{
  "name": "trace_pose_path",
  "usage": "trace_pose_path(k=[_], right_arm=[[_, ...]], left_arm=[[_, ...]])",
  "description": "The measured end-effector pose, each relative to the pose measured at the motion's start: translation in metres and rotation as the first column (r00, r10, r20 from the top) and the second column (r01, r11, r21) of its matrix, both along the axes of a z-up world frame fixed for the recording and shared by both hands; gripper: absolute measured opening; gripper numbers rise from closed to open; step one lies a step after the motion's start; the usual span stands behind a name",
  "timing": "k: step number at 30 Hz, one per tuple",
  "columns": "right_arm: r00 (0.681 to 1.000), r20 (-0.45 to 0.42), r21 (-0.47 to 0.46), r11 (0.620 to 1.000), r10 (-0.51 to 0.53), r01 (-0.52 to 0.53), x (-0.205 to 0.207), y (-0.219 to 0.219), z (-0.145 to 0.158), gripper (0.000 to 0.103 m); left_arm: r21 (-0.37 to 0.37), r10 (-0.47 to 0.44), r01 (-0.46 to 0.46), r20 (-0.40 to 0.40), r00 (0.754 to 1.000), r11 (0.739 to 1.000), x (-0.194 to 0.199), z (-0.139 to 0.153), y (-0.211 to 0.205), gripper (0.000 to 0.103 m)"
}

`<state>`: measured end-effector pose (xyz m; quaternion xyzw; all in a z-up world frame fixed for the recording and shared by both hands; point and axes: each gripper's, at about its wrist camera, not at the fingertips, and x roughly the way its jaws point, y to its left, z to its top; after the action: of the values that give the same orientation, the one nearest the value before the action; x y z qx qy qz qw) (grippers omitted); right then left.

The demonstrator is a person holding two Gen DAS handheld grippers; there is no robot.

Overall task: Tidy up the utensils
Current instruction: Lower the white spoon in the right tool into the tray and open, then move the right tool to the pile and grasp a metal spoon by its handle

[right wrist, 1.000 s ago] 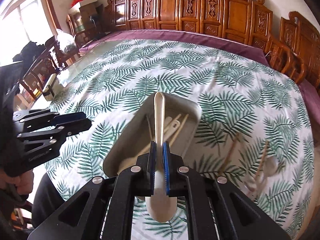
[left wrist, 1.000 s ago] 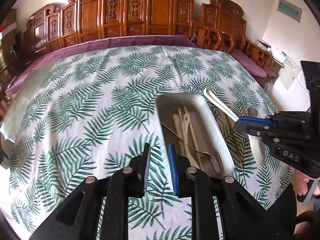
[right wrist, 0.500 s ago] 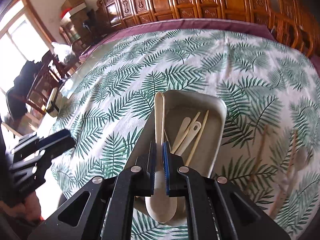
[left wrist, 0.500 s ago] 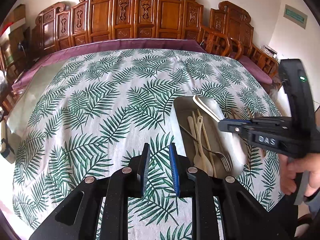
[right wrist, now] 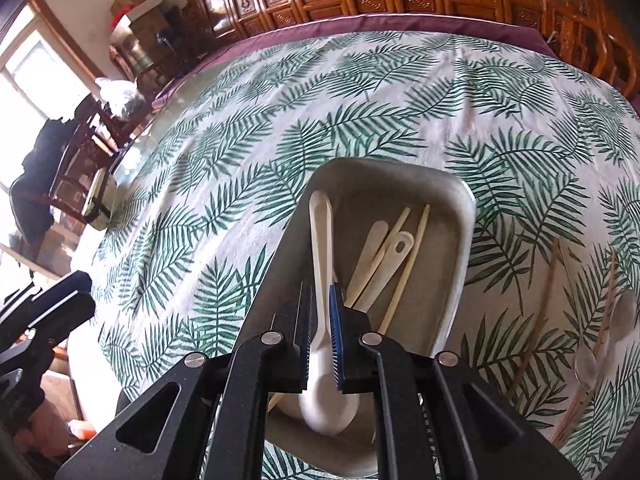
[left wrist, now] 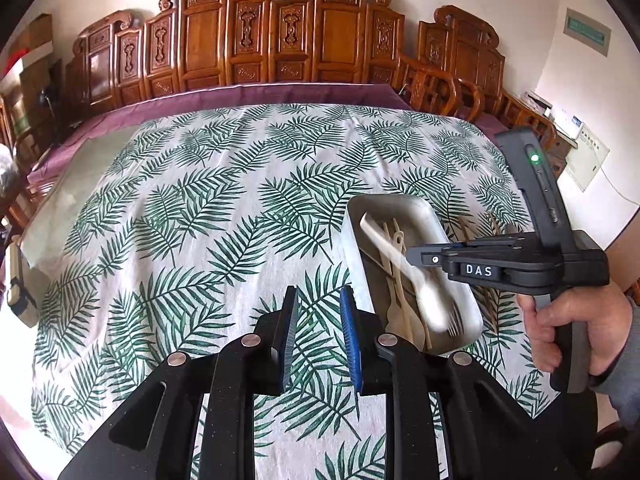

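The right gripper (right wrist: 320, 336) has come down over the grey metal tray (right wrist: 460, 216) since a second ago. Back then it held the long white plastic spoon (right wrist: 320, 240) higher up, with the spoon's handle sticking out over the tray's near edge. Now the spoon lies along the tray's left side, its bowl near the camera and its handle pointing away. The jaws are opening a little. The spoon is between them, but a thin gap shows on each side, so the pads no longer squeeze it.

In the left wrist view the spoon looks blurry inside the tray. Pale wooden sticks and spoons (right wrist: 384, 256) lie in the tray beside it. More wooden utensils (right wrist: 600, 320) lie on the leaf-print tablecloth (left wrist: 200, 220) to the right of the tray.

The left gripper (left wrist: 320, 340) hangs over the cloth just left of the tray. Its jaws are a bit apart and hold nothing. It looks much the same as before.
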<state>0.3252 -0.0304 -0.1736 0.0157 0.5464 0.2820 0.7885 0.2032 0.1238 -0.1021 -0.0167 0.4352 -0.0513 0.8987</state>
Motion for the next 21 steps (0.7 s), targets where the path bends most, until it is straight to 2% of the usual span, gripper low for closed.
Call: trace_pose_path(k=[4, 9, 16, 21], right_arm=[[1.000, 0.016, -0.014, 1.000, 0.015, -0.015, -0.002, -0.001, 0.002, 0.014], [0.995, 0.095, -0.049, 0.999, 0.025, -0.021, -0.019, -0.018, 0.016, 0.014], [0.985, 0.175, -0.093, 0.996, 0.001, 0.015, -0.046, -0.066, 0.033, 0.014], [0.981, 0.189, -0.112, 0.992, -0.042, 0.064, -0.060, -0.109, 0.038, 0.014]], left_arm=[[-0.005, 0.006, -0.006, 0.001, 1.000, 1.000, -0.004, 0.002, -0.001, 0.025], [0.001, -0.013, 0.013, -0.001, 1.000, 1.000, -0.005, 0.002, -0.011, 0.026], [-0.007, -0.048, 0.048, 0.010, 0.999, 0.999, -0.005, 0.004, -0.028, 0.032], [-0.011, -0.081, 0.081, 0.004, 0.997, 0.997, -0.003, 0.002, -0.045, 0.033]])
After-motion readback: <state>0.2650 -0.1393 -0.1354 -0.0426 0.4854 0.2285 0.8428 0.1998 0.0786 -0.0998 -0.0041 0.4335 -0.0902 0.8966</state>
